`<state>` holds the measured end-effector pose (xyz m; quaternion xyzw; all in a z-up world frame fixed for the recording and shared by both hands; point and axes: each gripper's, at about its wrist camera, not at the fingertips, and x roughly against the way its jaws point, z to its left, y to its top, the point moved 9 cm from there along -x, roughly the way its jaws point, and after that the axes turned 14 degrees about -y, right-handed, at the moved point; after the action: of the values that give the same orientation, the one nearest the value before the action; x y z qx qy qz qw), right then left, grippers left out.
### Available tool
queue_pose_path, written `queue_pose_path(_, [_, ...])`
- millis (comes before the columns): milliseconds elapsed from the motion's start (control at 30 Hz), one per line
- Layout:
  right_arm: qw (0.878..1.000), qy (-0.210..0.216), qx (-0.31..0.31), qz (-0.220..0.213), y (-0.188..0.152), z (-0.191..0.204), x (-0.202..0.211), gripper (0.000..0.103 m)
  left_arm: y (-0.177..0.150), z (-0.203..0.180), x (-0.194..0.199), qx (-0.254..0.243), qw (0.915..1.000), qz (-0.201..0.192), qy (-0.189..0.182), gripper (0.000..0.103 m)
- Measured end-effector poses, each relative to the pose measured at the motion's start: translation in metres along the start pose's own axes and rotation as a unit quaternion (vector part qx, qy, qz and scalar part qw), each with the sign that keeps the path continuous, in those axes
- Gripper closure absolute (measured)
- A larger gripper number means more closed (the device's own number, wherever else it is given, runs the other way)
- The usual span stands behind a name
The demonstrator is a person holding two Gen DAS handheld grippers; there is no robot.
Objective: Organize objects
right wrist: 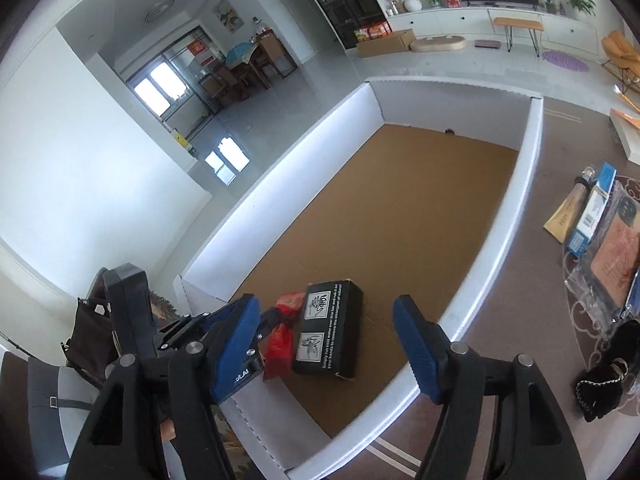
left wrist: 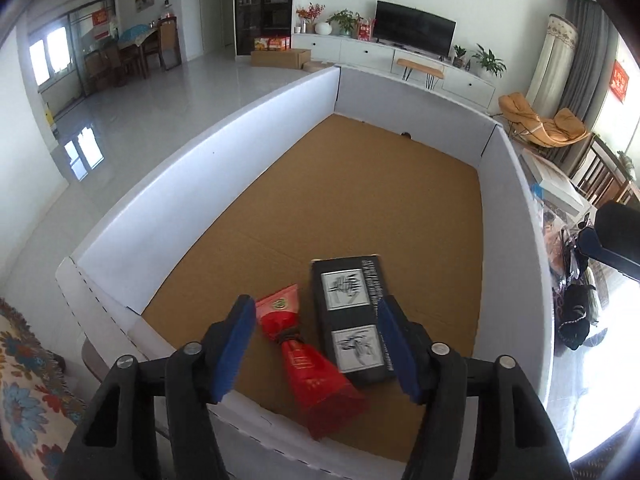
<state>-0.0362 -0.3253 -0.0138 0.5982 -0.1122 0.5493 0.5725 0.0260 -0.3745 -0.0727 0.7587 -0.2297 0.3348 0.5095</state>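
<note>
Red wrapping marks the pouch (left wrist: 308, 360) lying low in the left wrist frame, touching the black box (left wrist: 352, 320) on the bin (left wrist: 208, 152) floor. I see my left gripper (left wrist: 316, 348) gaping wide, holding nothing; the right gripper (right wrist: 328, 344) likewise (more items wait at right). I'd lift away gently, avoiding the pouch.
</note>
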Motion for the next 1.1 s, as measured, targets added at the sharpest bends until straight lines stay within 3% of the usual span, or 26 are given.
queue_pose_path(67, [0.999, -0.034, -0.004, -0.041, -0.002, -0.026, 0.022, 0.016, 0.001, -0.029, 0.009, -0.014, 0.9993, -0.020, -0.030, 0.039])
queue_pose_path(167, [0.989, -0.113, -0.017, -0.095, -0.021, -0.087, 0.055, 0.003, -0.005, -0.095, 0.025, -0.050, 0.9922, -0.032, -0.110, 0.038])
queue_pose_path(300, [0.960, -0.253, -0.058, -0.109, -0.083, -0.189, 0.083, 0.001, -0.037, -0.191, 0.024, -0.122, 0.9713, -0.006, -0.204, 0.004])
queue_pose_path(333, [0.951, -0.285, -0.071, -0.097, -0.103, -0.216, 0.083, 0.001, -0.049, -0.209, 0.015, -0.137, 0.9669, 0.006, -0.216, 0.003])
queue_pose_path(467, [0.924, -0.352, -0.142, -0.048, -0.165, -0.309, 0.086, 0.001, -0.094, -0.248, -0.050, -0.176, 0.9630, 0.074, -0.190, 0.003])
queue_pose_path(533, [0.914, -0.370, -0.164, -0.032, -0.185, -0.334, 0.091, 0.001, -0.108, -0.255, -0.076, -0.183, 0.9624, 0.096, -0.177, 0.004])
queue_pose_path(633, [0.907, -0.389, -0.161, -0.027, -0.199, -0.351, 0.099, 0.001, -0.112, -0.258, -0.093, -0.188, 0.9641, 0.097, -0.160, 0.004])
queue_pose_path(967, [0.912, -0.386, -0.140, -0.016, -0.198, -0.356, 0.082, 0.001, -0.102, -0.250, -0.120, -0.175, 0.9697, 0.106, -0.135, 0.004])
queue_pose_path(1100, [0.913, -0.378, -0.150, -0.017, -0.199, -0.361, 0.079, 0.001, -0.098, -0.255, -0.128, -0.195, 0.9677, 0.099, -0.125, 0.004])
